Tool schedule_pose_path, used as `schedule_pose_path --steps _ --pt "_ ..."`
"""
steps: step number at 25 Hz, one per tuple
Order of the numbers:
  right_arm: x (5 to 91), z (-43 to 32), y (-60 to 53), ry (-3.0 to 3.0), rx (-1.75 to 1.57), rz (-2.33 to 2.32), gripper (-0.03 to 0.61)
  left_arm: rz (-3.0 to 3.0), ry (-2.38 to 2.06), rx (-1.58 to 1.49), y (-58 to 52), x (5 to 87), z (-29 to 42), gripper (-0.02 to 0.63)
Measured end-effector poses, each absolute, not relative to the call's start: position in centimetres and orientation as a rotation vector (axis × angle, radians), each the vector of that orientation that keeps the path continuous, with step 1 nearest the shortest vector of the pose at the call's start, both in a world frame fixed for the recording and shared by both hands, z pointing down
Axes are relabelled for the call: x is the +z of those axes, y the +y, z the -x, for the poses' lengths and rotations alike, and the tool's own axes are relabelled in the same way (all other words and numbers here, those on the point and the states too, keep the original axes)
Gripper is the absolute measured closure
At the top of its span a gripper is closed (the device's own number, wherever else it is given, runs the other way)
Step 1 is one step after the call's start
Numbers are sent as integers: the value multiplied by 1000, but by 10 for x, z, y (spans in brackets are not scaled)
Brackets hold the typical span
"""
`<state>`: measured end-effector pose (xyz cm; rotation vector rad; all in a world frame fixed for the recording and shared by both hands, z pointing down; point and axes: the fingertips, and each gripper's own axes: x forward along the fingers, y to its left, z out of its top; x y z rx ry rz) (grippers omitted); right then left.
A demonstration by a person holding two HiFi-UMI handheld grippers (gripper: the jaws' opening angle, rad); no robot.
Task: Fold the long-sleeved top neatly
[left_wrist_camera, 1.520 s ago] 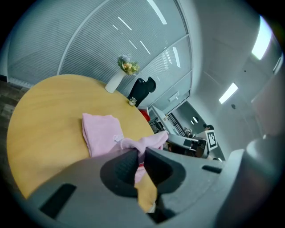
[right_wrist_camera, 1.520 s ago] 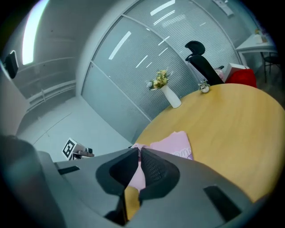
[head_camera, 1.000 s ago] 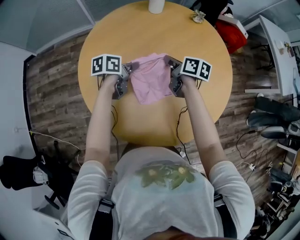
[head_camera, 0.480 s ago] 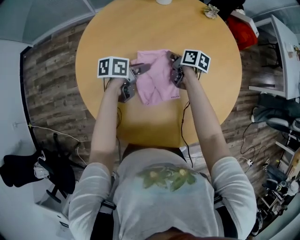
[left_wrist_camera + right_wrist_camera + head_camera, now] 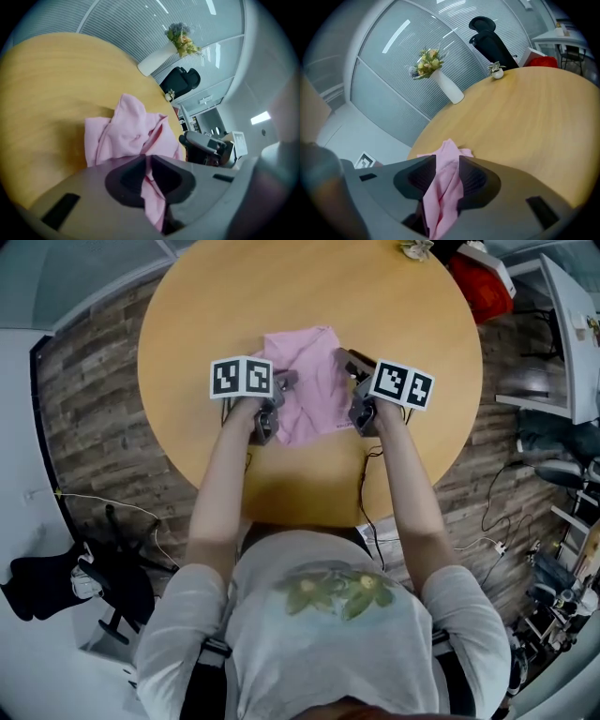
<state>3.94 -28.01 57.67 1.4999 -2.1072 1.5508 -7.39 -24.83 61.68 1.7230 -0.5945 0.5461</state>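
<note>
Head view shows pink top [image 5: 309, 381]; right gripper view adds flower vase [image 5: 450, 89].

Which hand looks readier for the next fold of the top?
Left, probably: the left gripper has just been closing its jaws and pinches the pink top, while the right gripper has just been opening, cloth loose between its jaws.

- Bright, even overhead light falls on my round light-wood table [image 5: 234, 296]; shadows are faint and soft.
- Both gripper views bulge, darkening at the rims.
- Nearest folds of the pink fabric top [image 5: 126, 133] blur.
- Light strips glare on the ribbed glass wall [image 5: 384, 79].
</note>
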Motion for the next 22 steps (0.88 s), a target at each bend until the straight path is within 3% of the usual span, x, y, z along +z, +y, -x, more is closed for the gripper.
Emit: schedule_pose_path --steps 1,10,16,22 --pt "576 -38 -274 -2111 1543 -1487 416 -1744 -600 534 -250 611 74 589" --pt "561 -22 -247 -2160 1281 -1383 416 -2119 -649 530 -310 530 91 594" --pt "585 -6 -237 -2078 1103 -1311 416 -2099 -740 829 -328 591 116 594" --pt "575 -18 -228 -2076 1021 -1347 416 -2023 -860 598 -285 569 130 474"
